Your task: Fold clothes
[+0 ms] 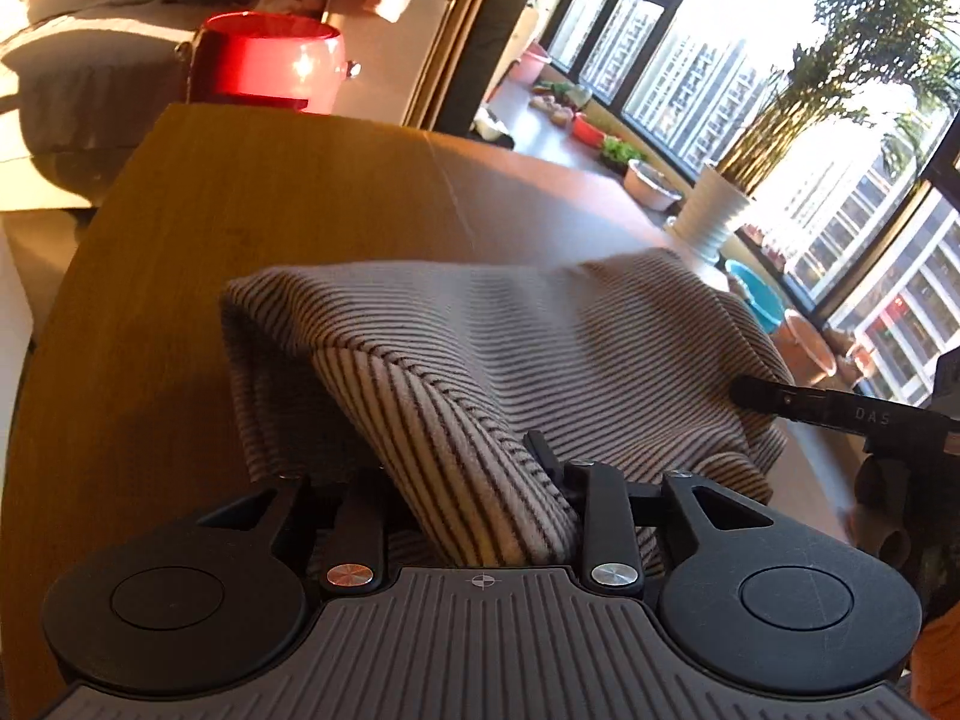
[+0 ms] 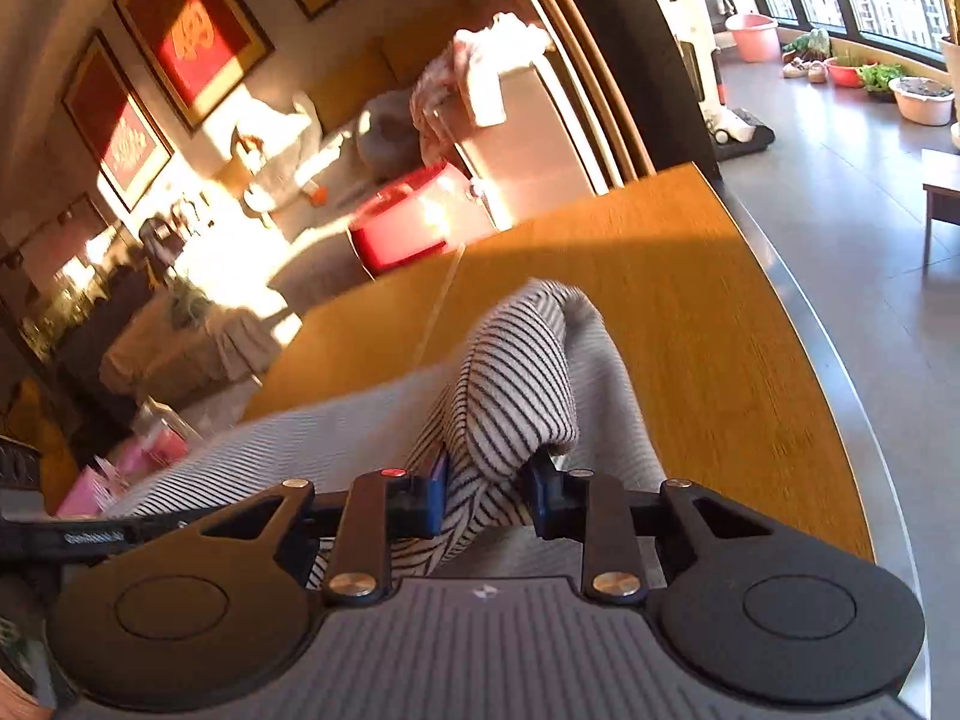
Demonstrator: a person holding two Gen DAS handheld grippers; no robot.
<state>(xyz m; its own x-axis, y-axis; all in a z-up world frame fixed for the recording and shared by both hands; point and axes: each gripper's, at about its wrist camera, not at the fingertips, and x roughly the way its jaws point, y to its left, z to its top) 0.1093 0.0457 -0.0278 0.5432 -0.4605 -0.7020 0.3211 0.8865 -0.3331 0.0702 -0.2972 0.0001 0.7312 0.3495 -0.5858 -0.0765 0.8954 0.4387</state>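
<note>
A grey-and-black striped garment (image 1: 540,324) lies bunched on the wooden table (image 1: 270,192). My left gripper (image 1: 474,480) is shut on a raised fold of it, and the cloth drapes over the fingers and hides most of them. A dark finger of the other gripper (image 1: 780,399) reaches onto the garment's right side. In the right wrist view, my right gripper (image 2: 489,480) is shut on another bunched fold of the striped garment (image 2: 516,372), with its blue pads (image 2: 435,492) pressing from both sides. The fold stands up above the table (image 2: 690,300).
A red tub (image 1: 270,60) stands beyond the table's far edge, beside a grey sofa (image 1: 78,60). A white ribbed planter (image 1: 711,213) and several basins (image 2: 753,36) line the window side. The table's rounded edge (image 2: 840,390) runs close on the right.
</note>
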